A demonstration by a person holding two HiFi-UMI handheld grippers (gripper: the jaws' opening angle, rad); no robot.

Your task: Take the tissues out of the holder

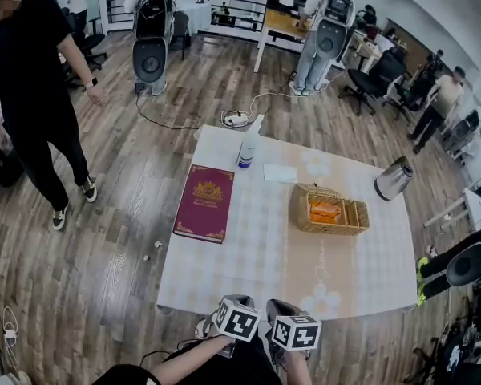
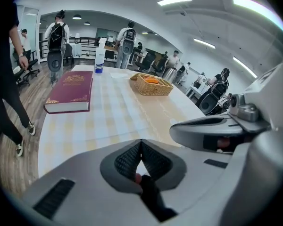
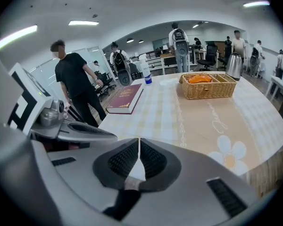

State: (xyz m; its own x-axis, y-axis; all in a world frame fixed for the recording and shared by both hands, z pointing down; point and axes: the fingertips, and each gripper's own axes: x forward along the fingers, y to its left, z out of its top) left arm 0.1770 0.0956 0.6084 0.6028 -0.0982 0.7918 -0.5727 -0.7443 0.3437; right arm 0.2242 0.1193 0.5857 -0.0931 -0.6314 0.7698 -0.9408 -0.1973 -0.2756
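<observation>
not begun: the orange tissue pack (image 1: 325, 210) lies inside the woven wicker holder (image 1: 330, 229); left gripper (image 2: 140, 147) and right gripper (image 3: 137, 147), both closed and empty, sit well apart from it.

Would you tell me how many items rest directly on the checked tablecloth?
5: maroon hardcover book left, white spray bottle and flat white rectangle far side, woven wicker basket centre-right, steel kettle far-right corner.

The grey plastic left gripper (image 1: 234, 301) and the matching grey right gripper (image 1: 284, 307) sit close side by side, each topped by a black-and-white marker cube (image 1: 239, 320) and tilted downward. A bare left forearm (image 1: 194, 358) and right forearm (image 1: 298, 369) reach to them. Both pairs of jaws are pressed together, nothing between them.
</observation>
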